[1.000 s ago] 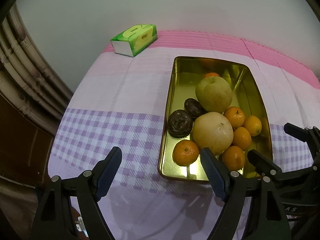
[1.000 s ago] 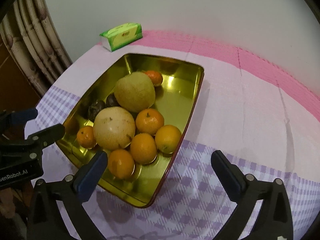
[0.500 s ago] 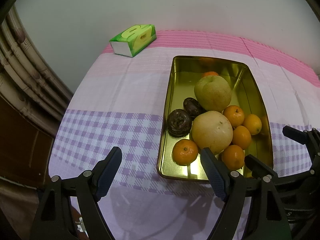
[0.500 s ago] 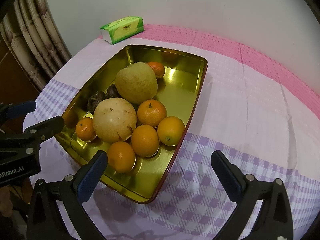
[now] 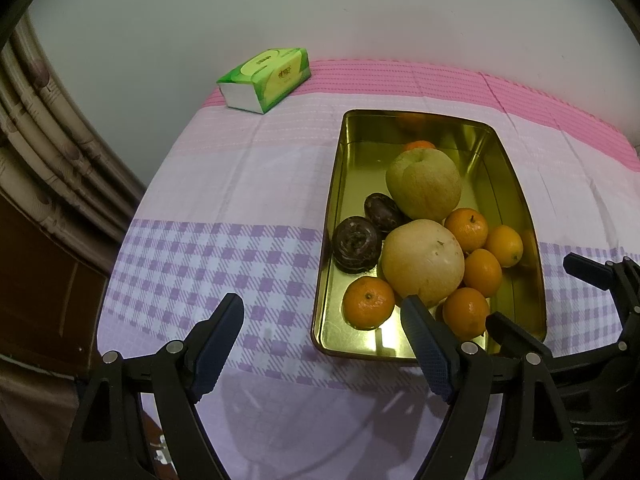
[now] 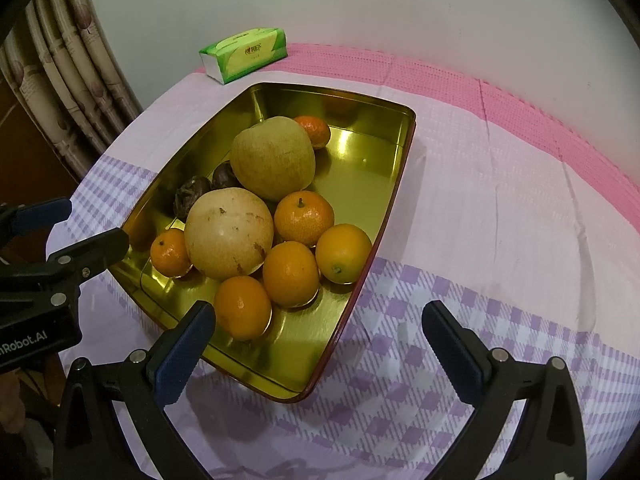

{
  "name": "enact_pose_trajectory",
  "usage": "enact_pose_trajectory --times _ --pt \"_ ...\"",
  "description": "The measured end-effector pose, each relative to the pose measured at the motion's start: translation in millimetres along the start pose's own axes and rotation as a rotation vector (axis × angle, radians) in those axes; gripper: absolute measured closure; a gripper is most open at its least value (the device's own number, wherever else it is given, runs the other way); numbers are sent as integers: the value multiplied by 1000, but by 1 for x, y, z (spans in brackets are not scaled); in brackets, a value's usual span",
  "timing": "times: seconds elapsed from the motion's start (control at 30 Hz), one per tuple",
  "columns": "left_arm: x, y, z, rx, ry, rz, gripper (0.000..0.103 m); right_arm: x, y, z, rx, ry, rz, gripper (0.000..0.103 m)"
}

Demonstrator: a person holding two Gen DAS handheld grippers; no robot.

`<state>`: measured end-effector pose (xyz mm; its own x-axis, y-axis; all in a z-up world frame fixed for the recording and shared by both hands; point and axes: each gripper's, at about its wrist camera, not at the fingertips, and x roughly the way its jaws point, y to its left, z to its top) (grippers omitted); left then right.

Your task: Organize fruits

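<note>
Gold metal tray (image 6: 372, 168) heaped with oranges (image 6: 303, 218), two pale pears (image 6: 229, 233) and dark fruits (image 5: 356, 244), ahead of both grippers' spread, empty fingers (image 5: 218, 340).

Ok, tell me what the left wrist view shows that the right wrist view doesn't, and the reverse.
Only the left wrist view shows the brown wooden furniture at the left edge, and both dark fruits' tops. Only the right wrist view shows the far mandarin nearly whole, and printed lettering on the other tool's body. Both show the gold tray, two pears, mandarins, the tissue pack, the curtain and both open hand-held grippers.
</note>
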<state>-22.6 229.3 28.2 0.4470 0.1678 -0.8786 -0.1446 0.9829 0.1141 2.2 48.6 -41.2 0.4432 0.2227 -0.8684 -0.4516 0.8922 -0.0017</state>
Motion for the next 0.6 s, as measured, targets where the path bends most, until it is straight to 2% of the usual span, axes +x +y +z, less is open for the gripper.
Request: enact_pose_trajectory --times 0.6 --pt "-1 0 0 8 -4 -10 22 2 -2 -2 -3 9 6 0"
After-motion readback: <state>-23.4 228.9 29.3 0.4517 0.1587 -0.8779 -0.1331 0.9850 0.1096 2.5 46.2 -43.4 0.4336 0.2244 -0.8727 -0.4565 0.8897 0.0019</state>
